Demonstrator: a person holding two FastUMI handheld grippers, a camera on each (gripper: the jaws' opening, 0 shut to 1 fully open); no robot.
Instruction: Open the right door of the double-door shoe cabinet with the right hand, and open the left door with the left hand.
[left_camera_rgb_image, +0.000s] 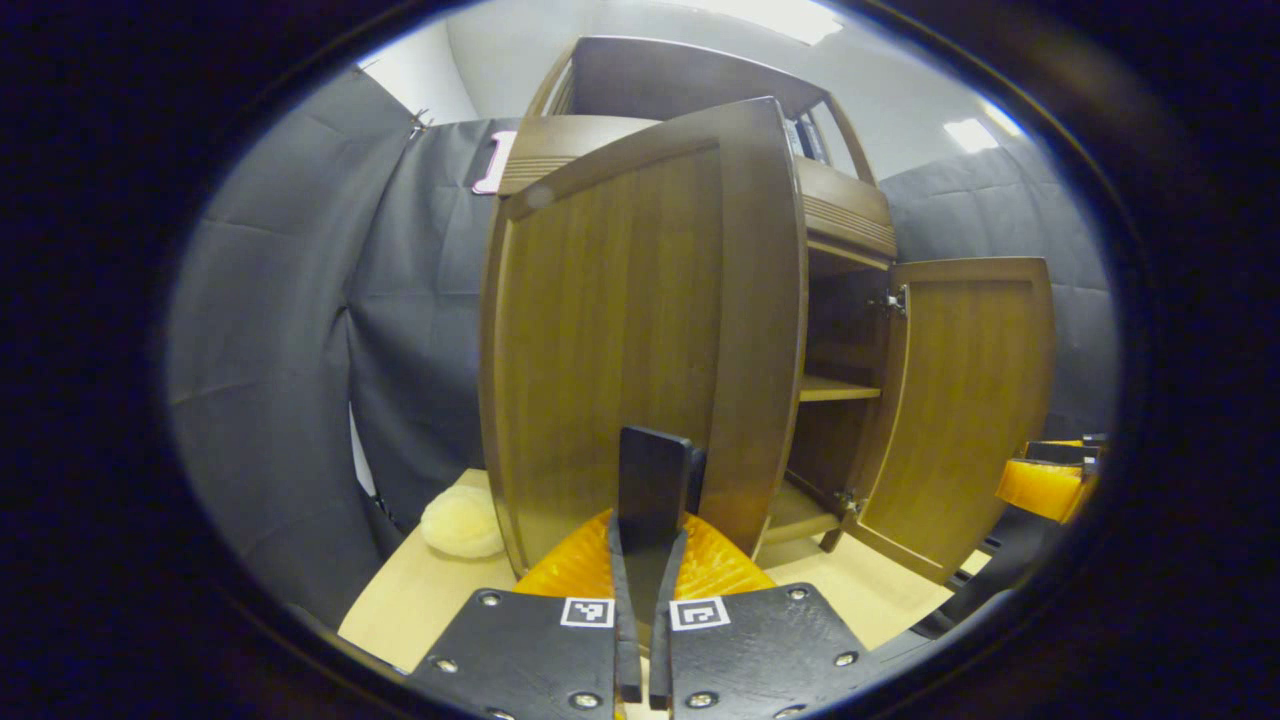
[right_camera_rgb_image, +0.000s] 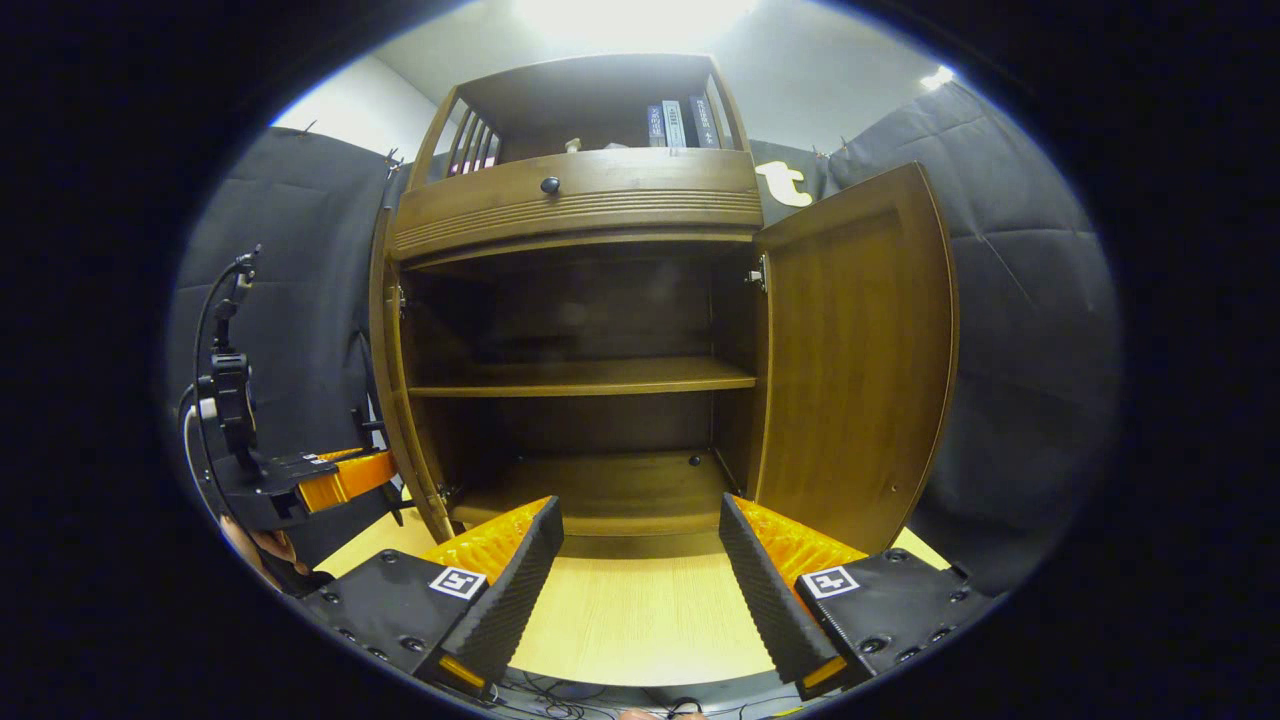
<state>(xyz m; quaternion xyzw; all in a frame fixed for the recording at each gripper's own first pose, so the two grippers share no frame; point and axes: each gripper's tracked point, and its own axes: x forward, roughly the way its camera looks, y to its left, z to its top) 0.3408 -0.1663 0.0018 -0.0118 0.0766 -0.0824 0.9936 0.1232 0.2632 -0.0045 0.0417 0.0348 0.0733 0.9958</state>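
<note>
Doors first, from the left gripper view: the left door (left_camera_rgb_image: 640, 330) stands swung well out toward you, its free edge at about 1 o'clock from your left gripper (left_camera_rgb_image: 643, 660). That gripper's fingers (left_camera_rgb_image: 650, 490) are pressed nearly together on something dark and upright at the door's lower edge (likely the handle, though you cannot be sure from here), so count it as pinching that piece. The right door (left_camera_rgb_image: 965, 400) hangs open at 3 o'clock, with a shelf (left_camera_rgb_image: 838, 390) showing between the two doors. A pale round thing (left_camera_rgb_image: 462, 522) lies on the tabletop (left_camera_rgb_image: 420, 600) at 9 o'clock, just beside the cabinet's corner.

From the right gripper view, your right gripper (right_camera_rgb_image: 640, 570) is spread wide and holds nothing, sitting back from the cabinet (right_camera_rgb_image: 575, 200) over the tabletop. The right door (right_camera_rgb_image: 850, 370) is fully open at 2 o'clock; the left door (right_camera_rgb_image: 385, 370) is seen edge-on at 10 o'clock, with the left gripper (right_camera_rgb_image: 300, 485) near it at 9 o'clock.

Judged so, the right door is done and the left is in its last swing. Next, you need only finish that arc if any remains, then part the left fingers and draw straight back without nudging the door.
</note>
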